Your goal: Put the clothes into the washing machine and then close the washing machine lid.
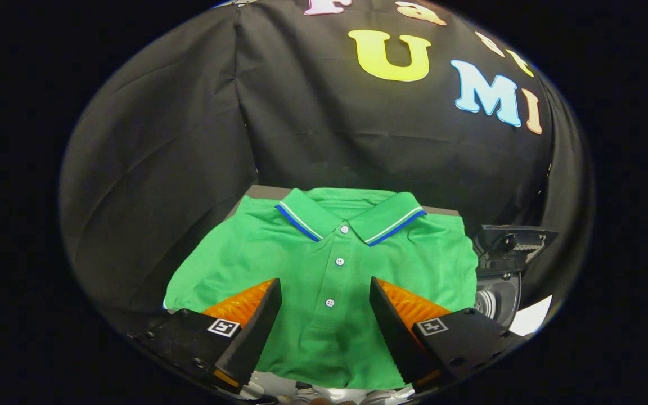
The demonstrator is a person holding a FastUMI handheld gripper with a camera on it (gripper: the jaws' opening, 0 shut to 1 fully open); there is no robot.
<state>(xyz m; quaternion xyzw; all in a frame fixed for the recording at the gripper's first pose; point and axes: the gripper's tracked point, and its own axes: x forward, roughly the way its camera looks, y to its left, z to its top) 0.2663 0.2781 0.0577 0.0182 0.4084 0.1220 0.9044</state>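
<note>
Nothing of the task is looking done yet: the green polo shirt is lying flat and spread out, collar away from the camera and button placket running toward it, on a grey table whose far edge is just peeking out behind the collar. To the right of the shirt, just past its sleeve and lower than the tabletop, the washing machine is standing with its lid raised, so the drum opening is waiting and a bit of its metal inside is showing. Judging from this, the whole job is still ahead: the shirt is needing to be gathered and lifted, carried rightward from where it is lying, dropped into the drum, and the lid is needing to be swung down afterward. The gripper is hovering above the near hem of the shirt, pointing forward and somewhat downward along the placket toward the collar. Its fingers are standing wide apart, one on each side of the button line, with the lowest button sitting between them; they are holding nothing, and whether their tips are touching the fabric I cannot tell. A flat garment like this is likely calling for a pinch on a bunched fold rather than a scoop.
</note>
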